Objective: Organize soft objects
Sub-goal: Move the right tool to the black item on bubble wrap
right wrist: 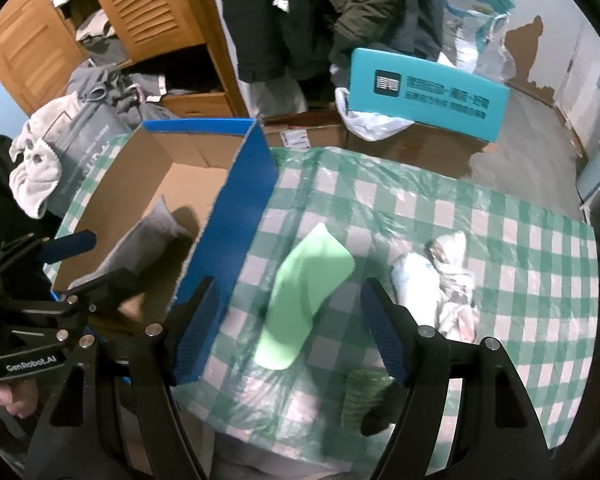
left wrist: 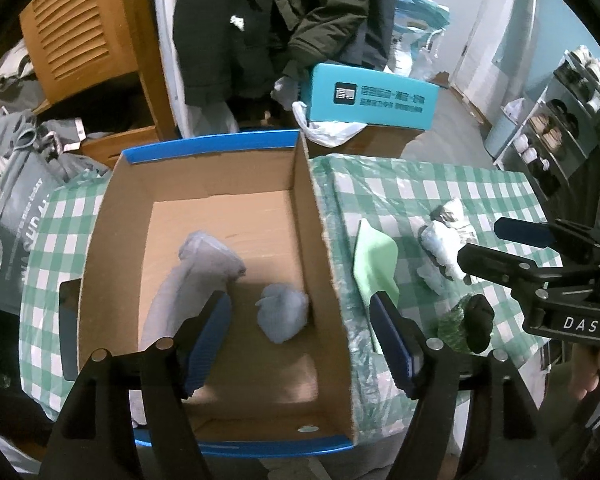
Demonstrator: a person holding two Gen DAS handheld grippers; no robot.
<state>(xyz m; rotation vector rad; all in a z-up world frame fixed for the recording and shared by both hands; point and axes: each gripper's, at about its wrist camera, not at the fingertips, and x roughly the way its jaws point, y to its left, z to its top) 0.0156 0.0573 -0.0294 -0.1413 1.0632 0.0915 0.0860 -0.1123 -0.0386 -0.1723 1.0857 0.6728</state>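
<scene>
**A:** What am I going for next?

**B:** I'd say the green sock [right wrist: 306, 300]. It lies flat on the desk [right wrist: 520, 240], just right of the box [right wrist: 240, 188], and it sits between my right gripper [right wrist: 290, 328] pads as that camera sees it. Nothing is pinched; the jaws stand spread, with the sock below them.

**A:** How will it handle?

**B:** Light and limp, I judge. It will fold and dangle from wherever I pinch it, so I'd take it across the middle, where the fabric is widest, and bite down to the cloth. The plastic-looking checked cover under it may be slick, so the sock could slide rather than bunch.

**A:** And the left gripper [left wrist: 300, 336]?

**B:** Spread too, holding nothing. It hangs over the box, where a long grey sock [left wrist: 196, 272] and a balled grey one [left wrist: 282, 312] already lie on the cardboard floor.

**A:** What else is left on the desk?

**B:** A white bundle [right wrist: 440, 280] to the right of the green sock, near but apart from it, and a dark-and-green roll [right wrist: 366, 396] at the near edge, close under my right finger. Both look as soft as the sock; the roll is compact, so I'd expect it to take a squeeze across its body well.

**A:** Any snag?

**B:** The box wall is tall, and a dangling sock could catch on its rim.
</scene>
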